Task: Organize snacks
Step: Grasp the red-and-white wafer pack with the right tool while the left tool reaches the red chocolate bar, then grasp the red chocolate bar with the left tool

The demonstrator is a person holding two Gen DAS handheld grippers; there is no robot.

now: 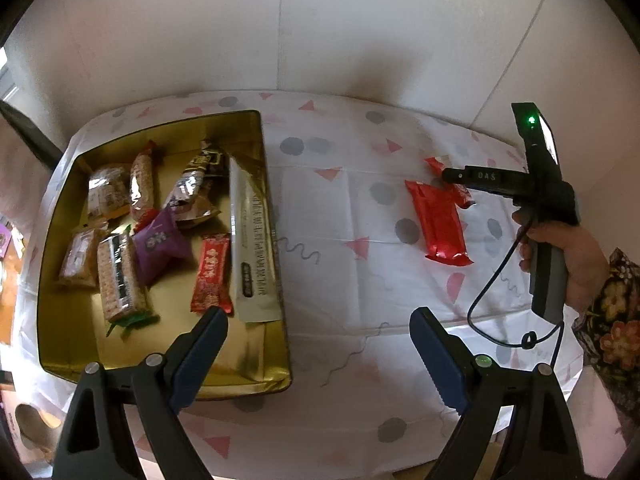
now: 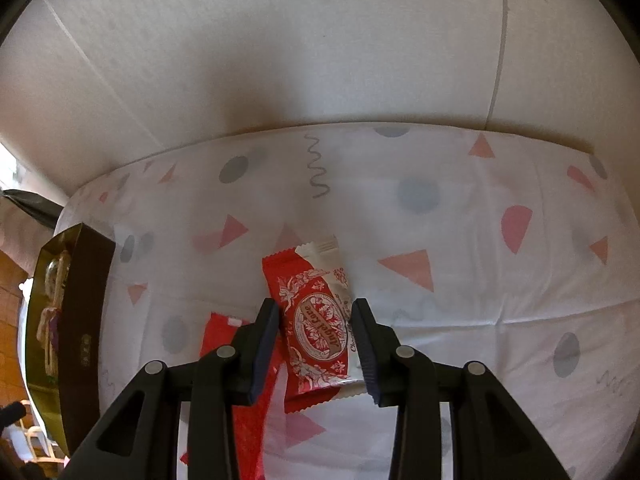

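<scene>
A gold tin box at the left of the table holds several snack packets, among them a purple one and a red one. My left gripper is open and empty, hovering over the box's right edge. My right gripper is open, its fingers on either side of a red-and-white chocolate bar lying on the cloth. It also shows in the left wrist view, low over the bar. A plain red packet lies just left of it, also in the right wrist view.
The table has a white cloth with pink triangles and grey dots. A white wall rises right behind it. The box shows at the left edge of the right wrist view. A cable hangs from the right gripper's handle.
</scene>
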